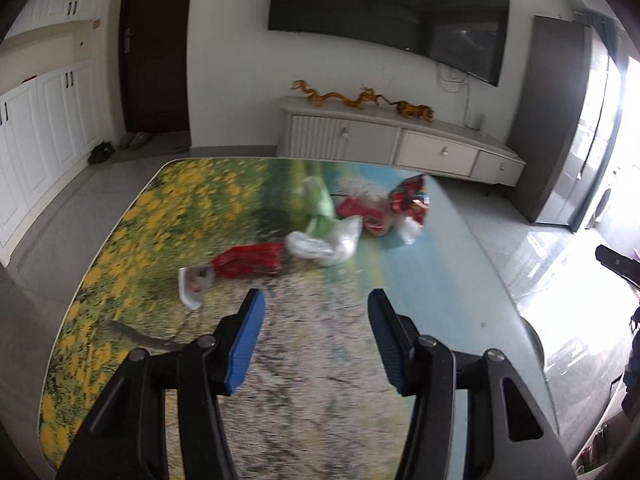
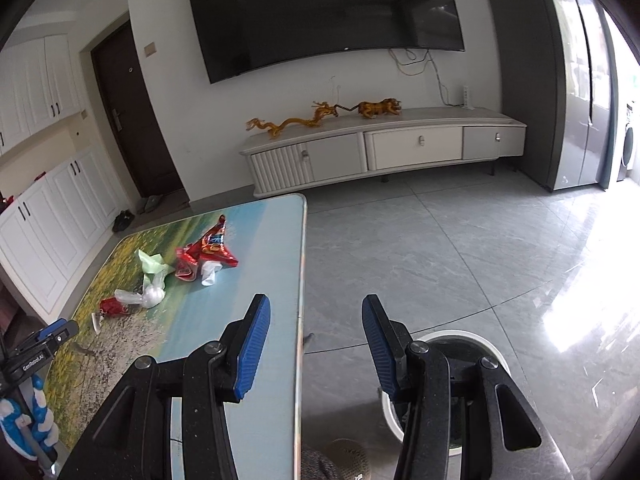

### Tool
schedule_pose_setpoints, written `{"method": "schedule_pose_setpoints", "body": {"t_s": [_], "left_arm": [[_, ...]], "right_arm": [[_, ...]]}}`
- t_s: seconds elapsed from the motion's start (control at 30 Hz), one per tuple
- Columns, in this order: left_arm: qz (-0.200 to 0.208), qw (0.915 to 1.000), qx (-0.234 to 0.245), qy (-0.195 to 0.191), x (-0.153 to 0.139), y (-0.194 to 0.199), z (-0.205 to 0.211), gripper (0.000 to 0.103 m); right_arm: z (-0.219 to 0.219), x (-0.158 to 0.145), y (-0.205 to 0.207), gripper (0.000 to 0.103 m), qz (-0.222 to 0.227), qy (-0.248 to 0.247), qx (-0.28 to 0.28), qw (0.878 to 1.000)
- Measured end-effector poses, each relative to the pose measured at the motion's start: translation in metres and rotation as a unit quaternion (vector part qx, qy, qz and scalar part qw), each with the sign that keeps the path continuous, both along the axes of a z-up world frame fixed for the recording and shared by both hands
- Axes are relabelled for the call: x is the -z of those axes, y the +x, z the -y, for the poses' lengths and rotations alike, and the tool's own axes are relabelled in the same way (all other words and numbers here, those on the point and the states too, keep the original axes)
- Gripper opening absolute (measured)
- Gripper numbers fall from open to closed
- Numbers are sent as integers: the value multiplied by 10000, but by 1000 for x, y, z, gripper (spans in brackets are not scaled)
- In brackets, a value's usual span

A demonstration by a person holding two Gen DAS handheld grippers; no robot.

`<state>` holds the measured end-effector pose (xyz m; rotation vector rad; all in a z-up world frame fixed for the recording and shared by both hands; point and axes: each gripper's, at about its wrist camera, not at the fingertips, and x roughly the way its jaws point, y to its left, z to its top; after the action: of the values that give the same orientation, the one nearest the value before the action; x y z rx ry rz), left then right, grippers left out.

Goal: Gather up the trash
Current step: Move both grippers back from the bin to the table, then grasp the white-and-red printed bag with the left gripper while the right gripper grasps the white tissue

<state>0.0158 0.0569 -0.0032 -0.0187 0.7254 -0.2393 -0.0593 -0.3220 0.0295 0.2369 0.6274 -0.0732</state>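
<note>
Trash lies on the table (image 1: 320,360) with a landscape print: a white wrapper (image 1: 192,284), a red wrapper (image 1: 248,260), a clear plastic bag (image 1: 324,246), a green bag (image 1: 318,204) and crumpled red foil packets (image 1: 400,204). My left gripper (image 1: 316,300) hangs open and empty just short of the red wrapper. My right gripper (image 2: 316,304) is open and empty over the table's right edge (image 2: 300,300). The same pile (image 2: 192,264) lies far to its left. A white-rimmed bin (image 2: 460,334) stands on the floor under its right finger. The left gripper (image 2: 52,334) shows at the left edge.
A low white TV cabinet (image 2: 380,152) with golden figurines stands against the far wall under a wall-mounted TV (image 2: 320,16). Grey tiled floor (image 2: 440,248) lies right of the table. White cupboards (image 1: 48,120) and a dark door (image 1: 156,48) are at the left.
</note>
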Motion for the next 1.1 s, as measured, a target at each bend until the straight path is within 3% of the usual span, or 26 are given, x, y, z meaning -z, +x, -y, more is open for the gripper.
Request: {"method": "schedule_pose_setpoints", "body": {"t_s": [0.07, 0.13, 0.2, 0.8, 1.1], "left_arm": [[-61, 10000, -54, 34, 4, 8, -11, 52], [-101, 9998, -116, 119, 9, 16, -20, 63], [-108, 9997, -153, 172, 13, 23, -27, 65], [-393, 9955, 115, 858, 51, 100, -35, 65], [-507, 9941, 205, 932, 65, 123, -32, 65]], "right_arm": [[-9, 3, 10, 45, -67, -23, -112, 9999], [-20, 7, 22, 45, -139, -45, -255, 9996], [-28, 10, 32, 45, -201, -65, -364, 9991], [-88, 61, 131, 45, -819, -85, -1287, 9883], [-115, 82, 182, 45, -984, -127, -1654, 9812]]}}
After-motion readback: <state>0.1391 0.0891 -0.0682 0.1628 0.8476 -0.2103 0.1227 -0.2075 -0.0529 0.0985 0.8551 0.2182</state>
